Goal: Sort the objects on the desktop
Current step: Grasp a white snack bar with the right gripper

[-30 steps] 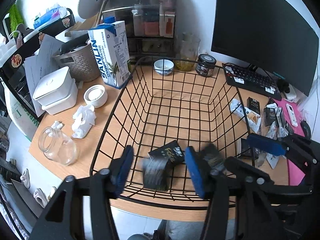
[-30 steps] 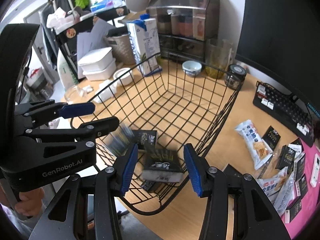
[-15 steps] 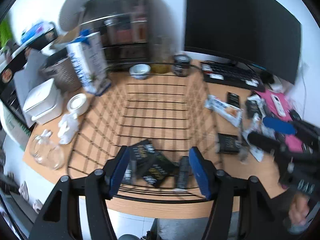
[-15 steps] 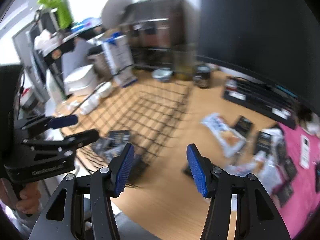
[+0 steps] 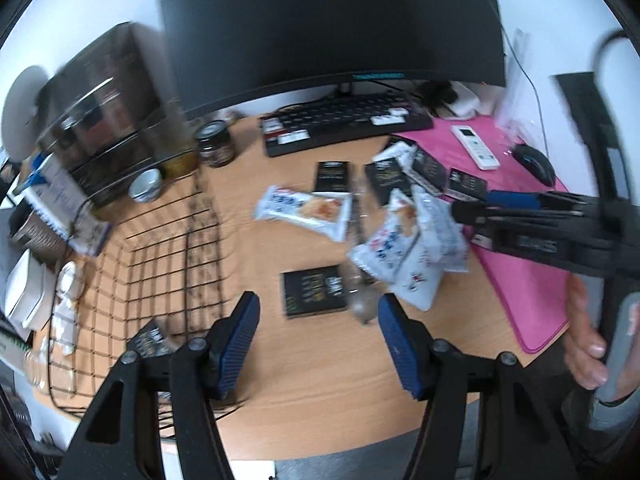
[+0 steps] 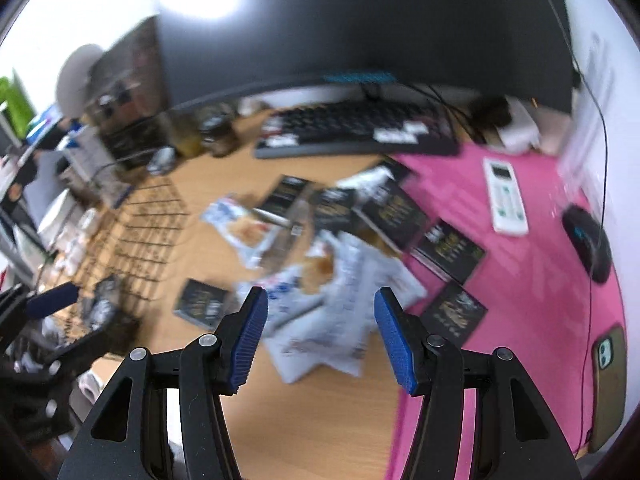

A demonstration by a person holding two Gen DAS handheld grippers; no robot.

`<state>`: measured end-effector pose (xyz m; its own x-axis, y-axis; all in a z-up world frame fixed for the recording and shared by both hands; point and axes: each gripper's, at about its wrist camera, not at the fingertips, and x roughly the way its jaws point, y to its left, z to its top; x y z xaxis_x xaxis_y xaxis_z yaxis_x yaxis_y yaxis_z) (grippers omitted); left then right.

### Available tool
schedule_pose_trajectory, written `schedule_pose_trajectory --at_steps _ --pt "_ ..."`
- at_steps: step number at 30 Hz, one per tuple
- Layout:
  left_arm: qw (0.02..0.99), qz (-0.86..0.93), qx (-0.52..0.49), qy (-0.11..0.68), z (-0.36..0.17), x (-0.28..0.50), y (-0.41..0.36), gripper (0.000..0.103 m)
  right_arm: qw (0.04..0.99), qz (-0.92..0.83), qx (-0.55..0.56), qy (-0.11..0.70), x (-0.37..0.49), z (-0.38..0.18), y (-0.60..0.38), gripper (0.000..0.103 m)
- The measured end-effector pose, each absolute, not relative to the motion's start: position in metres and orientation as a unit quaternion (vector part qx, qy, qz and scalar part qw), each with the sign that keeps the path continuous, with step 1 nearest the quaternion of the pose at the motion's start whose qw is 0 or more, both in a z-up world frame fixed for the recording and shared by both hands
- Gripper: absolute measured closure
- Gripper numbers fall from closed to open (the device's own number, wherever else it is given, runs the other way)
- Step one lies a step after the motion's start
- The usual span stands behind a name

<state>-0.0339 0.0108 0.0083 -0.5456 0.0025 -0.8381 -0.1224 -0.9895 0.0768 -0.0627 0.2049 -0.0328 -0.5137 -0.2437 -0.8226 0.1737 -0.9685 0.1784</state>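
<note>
A: Left gripper (image 5: 316,330)?
B: Jaws spread, nothing between the pads. It hangs over bare wooden desk (image 5: 320,392) just right of the wire basket (image 5: 160,248), with a black packet (image 5: 314,290) lying flat on the desk beyond its tips.

A: Right gripper (image 6: 318,334)?
B: Jaws apart too, nothing pinched. It hangs above a heap of white snack bags (image 6: 332,304); the pads don't press on them. Picture is blurred there.

A: Where's the stuff to sort, relative to the basket?
B: Mostly to its right, loose on the desk. One white snack bag (image 5: 304,210) lies alone, nearest the basket. Further right is the heap of bags, then black packets scattered to the edge of the pink mat (image 6: 520,280), some lying on it. A couple of dark packets (image 5: 150,340) are inside the basket at its near corner.

A: Anything else?
B: Keyboard (image 5: 344,124) and monitor (image 5: 328,20) behind the pile, far from the basket's near side. White remote (image 6: 504,196), mouse (image 6: 588,236) and phone (image 6: 608,384) on the mat, well right of the basket. Dark jar (image 5: 214,148) just behind the basket's back right corner, milk carton (image 5: 60,204) at its back left. A person's hand (image 5: 586,344) grips the right tool's handle.
</note>
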Motion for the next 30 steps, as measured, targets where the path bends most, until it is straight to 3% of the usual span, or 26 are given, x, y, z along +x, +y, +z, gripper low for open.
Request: schedule_pose_trajectory --at_steps 14,15,18,30 --pt "0.047 0.853 -0.512 0.087 -0.03 -0.071 0.028 0.036 0.14 -0.825 0.544 -0.064 -0.109 -0.097 0.205 0.05" --pt "0.049 0.851 -0.515 0.088 -0.033 -0.074 0.03 0.036 0.144 -0.823 0.545 -0.069 -0.109 -0.097 0.206 0.06" --pt "0.058 0.848 -0.518 0.096 -0.039 -0.082 0.038 0.036 0.151 -0.822 0.542 -0.087 -0.104 -0.089 0.214 0.068" --pt "0.143 0.822 -0.533 0.144 -0.067 -0.124 0.099 0.036 0.108 -0.853 0.501 -0.096 -0.081 -0.053 0.28 0.068"
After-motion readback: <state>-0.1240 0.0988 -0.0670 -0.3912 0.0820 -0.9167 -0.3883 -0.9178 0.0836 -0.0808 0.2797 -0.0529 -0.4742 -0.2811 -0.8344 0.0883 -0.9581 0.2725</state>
